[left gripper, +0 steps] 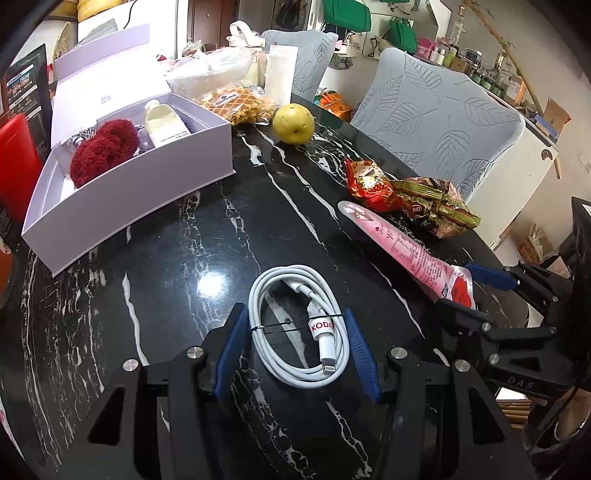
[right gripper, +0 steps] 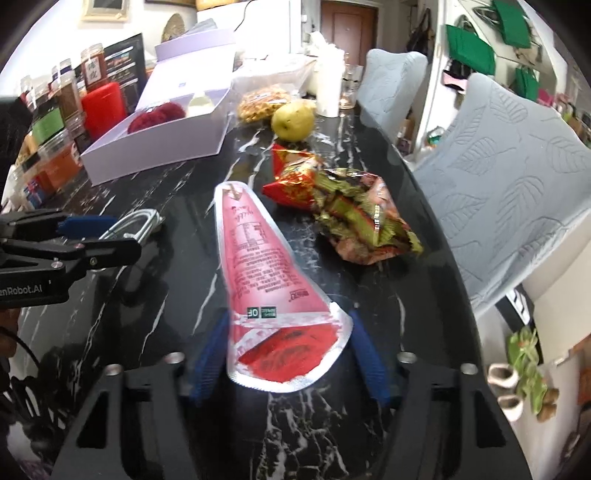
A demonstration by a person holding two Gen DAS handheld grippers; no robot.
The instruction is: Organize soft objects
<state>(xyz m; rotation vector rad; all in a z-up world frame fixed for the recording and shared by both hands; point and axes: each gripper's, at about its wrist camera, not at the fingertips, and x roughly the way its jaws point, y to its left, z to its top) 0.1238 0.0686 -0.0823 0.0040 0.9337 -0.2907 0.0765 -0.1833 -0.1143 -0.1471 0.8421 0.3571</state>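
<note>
Pink pouch (right gripper: 266, 266) lies on the dark marbled surface (right gripper: 177, 302), long axis running away from the right tool (right gripper: 288, 354), whose half-open pads flank its wide end without visibly pressing, while the left tool (left gripper: 295, 350) brackets a coiled white cable (left gripper: 299, 332), grip uncertain.

Black marble desk (left gripper: 177, 295) with white veins, a bright ceiling light glaring off its polish. At two o'clock, two chairs in grey leaf-pattern covers (left gripper: 443, 122) pushed up to the desk edge. At twelve, a brown wooden door (right gripper: 347, 29) in a white wall. Up at one o'clock, green bags (right gripper: 471, 48) hanging on the wall. Off at nine, a row of lidded jars (right gripper: 55, 103) and a framed picture (right gripper: 107, 9) high on the wall
</note>
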